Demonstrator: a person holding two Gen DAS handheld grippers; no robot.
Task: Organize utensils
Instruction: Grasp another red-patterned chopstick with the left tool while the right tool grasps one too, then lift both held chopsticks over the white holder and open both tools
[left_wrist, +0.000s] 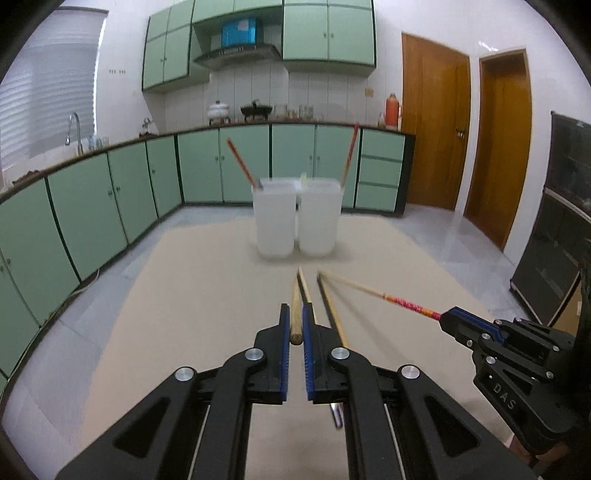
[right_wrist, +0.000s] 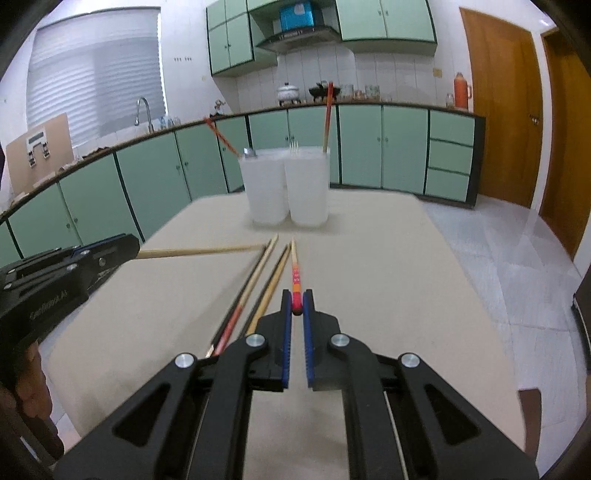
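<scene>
The left tool (left_wrist: 296, 325) angles down over the table (left_wrist: 184, 314) at the frame's lower centre, its jaws clamped on a plain chopstick (left_wrist: 295, 314). The right tool (right_wrist: 297, 306) is tilted likewise, gripping a red-patterned chopstick (right_wrist: 295, 275) by its decorated end. Both sticks point toward two white cups (right_wrist: 288, 184) at the table's far end, each cup holding an upright red-topped chopstick. Two more chopsticks (right_wrist: 258, 280) lie on the table below. Only the right view shows a cardboard box (right_wrist: 38, 147) at upper left; only the left shows a dark cabinet (left_wrist: 554, 221) at right.
</scene>
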